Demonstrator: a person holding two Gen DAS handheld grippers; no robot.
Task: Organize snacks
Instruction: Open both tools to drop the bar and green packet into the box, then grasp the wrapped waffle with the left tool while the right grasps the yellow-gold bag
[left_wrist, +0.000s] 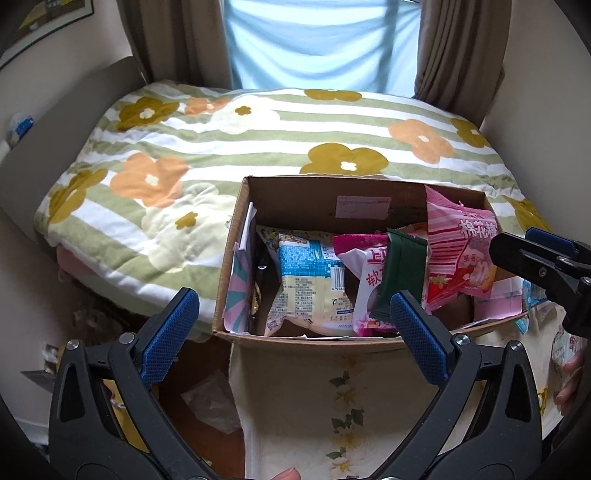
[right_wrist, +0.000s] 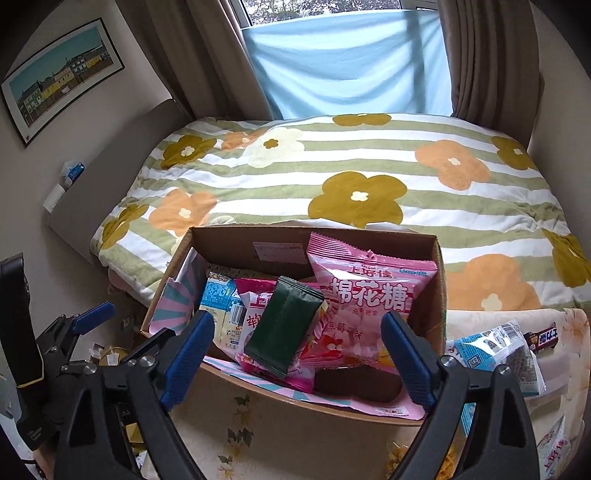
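Note:
An open cardboard box (left_wrist: 236, 236) (right_wrist: 439, 280) holds several snack packs: a pink marshmallow bag (left_wrist: 458, 251) (right_wrist: 365, 295), a dark green pack (left_wrist: 402, 269) (right_wrist: 284, 328), a pink candy bag (left_wrist: 365, 291) and a blue-and-white pack (left_wrist: 310, 280) (right_wrist: 218, 299). My left gripper (left_wrist: 291, 332) is open and empty, just in front of the box. My right gripper (right_wrist: 299, 354) is open and empty over the box's near edge; it also shows at the right of the left wrist view (left_wrist: 546, 266).
The box stands on a floral cloth surface (left_wrist: 343, 398) (right_wrist: 236, 424) in front of a bed with a flowered blanket (left_wrist: 258, 147) (right_wrist: 369, 173). More snack packs (right_wrist: 495, 354) lie right of the box. Clutter lies on the floor at left (left_wrist: 210, 402).

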